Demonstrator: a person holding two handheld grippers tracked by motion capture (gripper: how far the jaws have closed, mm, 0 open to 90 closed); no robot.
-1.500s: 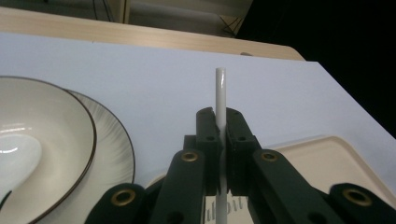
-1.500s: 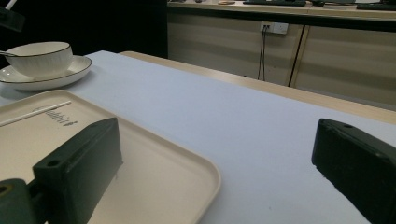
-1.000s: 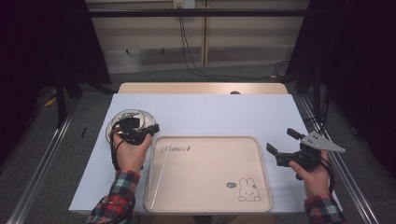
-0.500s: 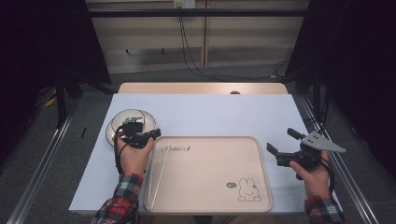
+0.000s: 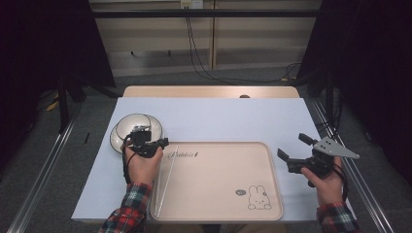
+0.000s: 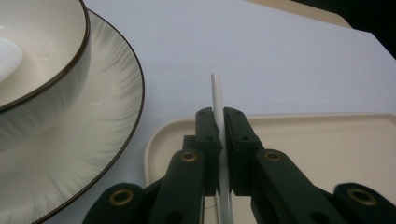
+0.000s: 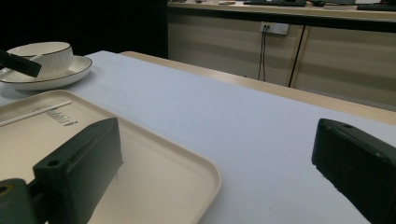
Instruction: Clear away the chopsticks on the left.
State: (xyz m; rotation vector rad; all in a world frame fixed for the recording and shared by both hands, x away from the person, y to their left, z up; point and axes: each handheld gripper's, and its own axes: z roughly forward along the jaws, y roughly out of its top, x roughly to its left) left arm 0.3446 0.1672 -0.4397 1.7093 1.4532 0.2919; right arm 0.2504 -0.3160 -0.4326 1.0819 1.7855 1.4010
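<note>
A thin white stick [image 5: 167, 179] runs along the left side of the beige tray [image 5: 218, 194], its far end reaching past the tray's far rim. My left gripper [image 5: 163, 142] is shut on it near that far end; in the left gripper view the jaws [image 6: 218, 116] pinch the stick [image 6: 216, 91] above the tray's corner [image 6: 303, 140]. The right gripper [image 5: 293, 145] hovers open at the tray's right edge with nothing between its jaws [image 7: 217, 154]. The stick [image 7: 35, 113] lies low over the tray [image 7: 154, 154] in the right gripper view.
A cream bowl [image 5: 141, 122] stands on a dark-rimmed plate [image 5: 118, 140] just left of the tray's far corner, close behind my left gripper. White paper [image 5: 233, 119] covers the table. The bowl [image 6: 42, 51] and plate [image 6: 93, 135] sit close by on the left.
My left gripper has shifted slightly off the bowl toward the tray, still closed on the stick. The right hand has kept still.
</note>
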